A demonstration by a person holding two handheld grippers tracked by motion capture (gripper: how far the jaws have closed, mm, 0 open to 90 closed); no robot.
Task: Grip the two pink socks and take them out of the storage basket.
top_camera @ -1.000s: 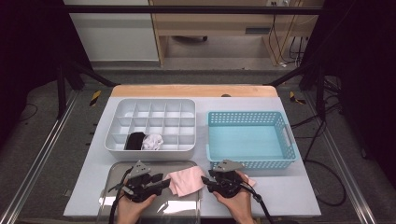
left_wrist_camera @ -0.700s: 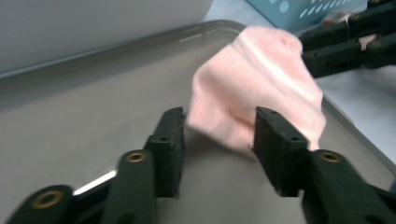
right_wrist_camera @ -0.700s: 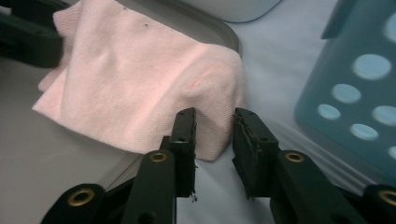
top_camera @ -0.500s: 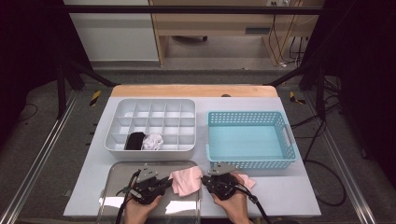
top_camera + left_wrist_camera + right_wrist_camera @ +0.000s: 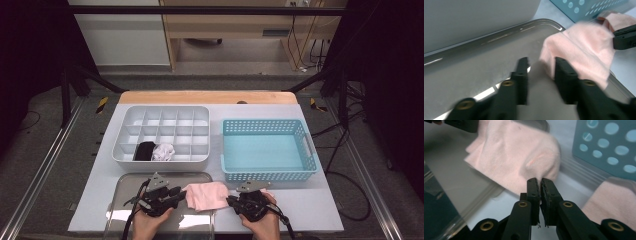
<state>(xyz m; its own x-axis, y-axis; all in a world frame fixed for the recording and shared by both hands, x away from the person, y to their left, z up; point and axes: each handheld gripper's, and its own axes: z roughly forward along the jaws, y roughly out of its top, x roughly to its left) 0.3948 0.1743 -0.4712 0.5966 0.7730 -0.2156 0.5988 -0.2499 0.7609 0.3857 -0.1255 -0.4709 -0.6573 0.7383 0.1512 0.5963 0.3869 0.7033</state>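
Done: we see two rolled items (image 5: 154, 151) in the divided organizer (image 5: 161, 116), centre left.
Left: pink cloth (image 5: 207, 195) on tray (image 5: 125, 200), lower centre.
Right gripper (image 5: 540, 185): fingers pinched on cloth.
Left gripper (image 5: 541, 66): fingers apart, empty.

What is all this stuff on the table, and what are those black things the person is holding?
Pink cloth: one clearly seen, pale pink, on the right edge of the tray; another pink piece shows in the right gripper view, low right.
Tray: one, shiny grey metal, near edge of the table.
Divided organiser: one, white, behind the tray; a black bundle and a white bundle sit in two front compartments.
Basket: one, light blue, right of the organiser.
Table: one, white top.
Left gripper: black, jaws open beside the cloth.
Right gripper: black, jaws shut on the cloth's edge.
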